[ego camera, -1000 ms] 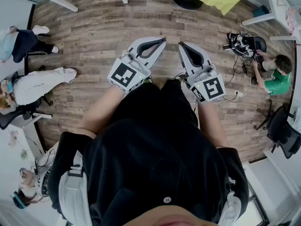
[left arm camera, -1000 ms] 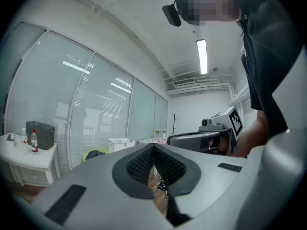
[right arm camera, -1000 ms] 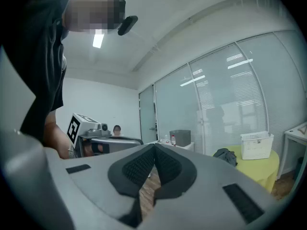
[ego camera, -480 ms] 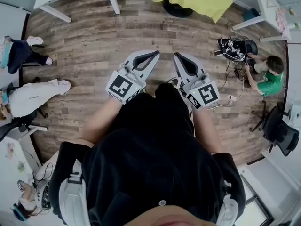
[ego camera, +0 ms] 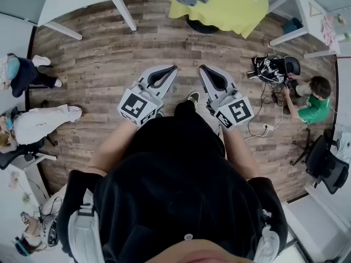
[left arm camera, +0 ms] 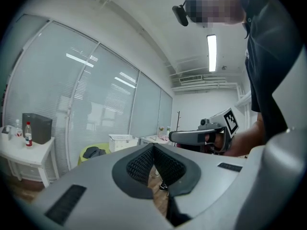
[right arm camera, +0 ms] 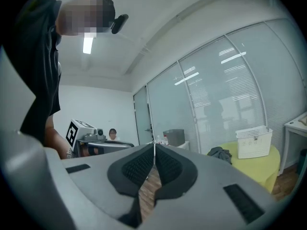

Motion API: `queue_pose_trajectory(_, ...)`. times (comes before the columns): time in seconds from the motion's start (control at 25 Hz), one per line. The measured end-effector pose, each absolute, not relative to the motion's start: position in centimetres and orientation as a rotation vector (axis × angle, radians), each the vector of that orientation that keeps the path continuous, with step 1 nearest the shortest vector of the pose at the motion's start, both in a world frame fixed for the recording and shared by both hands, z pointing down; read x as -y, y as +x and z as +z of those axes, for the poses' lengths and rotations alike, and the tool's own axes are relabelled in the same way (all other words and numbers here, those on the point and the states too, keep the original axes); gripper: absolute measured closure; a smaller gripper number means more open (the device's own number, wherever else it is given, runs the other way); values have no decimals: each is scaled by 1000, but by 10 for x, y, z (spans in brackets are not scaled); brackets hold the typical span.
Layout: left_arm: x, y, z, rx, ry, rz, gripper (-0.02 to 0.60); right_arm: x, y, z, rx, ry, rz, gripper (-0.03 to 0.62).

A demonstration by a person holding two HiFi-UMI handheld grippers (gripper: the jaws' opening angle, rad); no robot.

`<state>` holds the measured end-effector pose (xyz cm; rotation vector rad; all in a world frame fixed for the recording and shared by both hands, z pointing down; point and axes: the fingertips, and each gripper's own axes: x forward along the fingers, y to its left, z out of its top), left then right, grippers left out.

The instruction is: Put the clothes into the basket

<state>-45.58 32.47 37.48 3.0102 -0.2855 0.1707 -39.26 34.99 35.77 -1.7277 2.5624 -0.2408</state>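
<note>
On the yellow table (right arm camera: 261,169), grey clothes (right arm camera: 219,154) lie beside the white basket (right arm camera: 254,142).

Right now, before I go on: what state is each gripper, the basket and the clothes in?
left gripper: shut, nothing between the jaws.
right gripper: shut, nothing between the jaws.
basket: upright on the yellow table; contents not visible.
grey clothes: heaped on that table beside the basket, not in it.
</note>
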Motion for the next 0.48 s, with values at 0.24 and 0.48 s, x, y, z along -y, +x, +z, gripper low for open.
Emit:
queue_pose_trajectory(0.24, -298, -390, 372, 350, 3006, 179, 581, -326, -325, 357, -2588, -1680, -210, 566)
queue_pose_trajectory(0.48, -286, -339, 370, 390, 3016, 184, 581, -314, -276, 357, -2595, -1664, -183, 566)
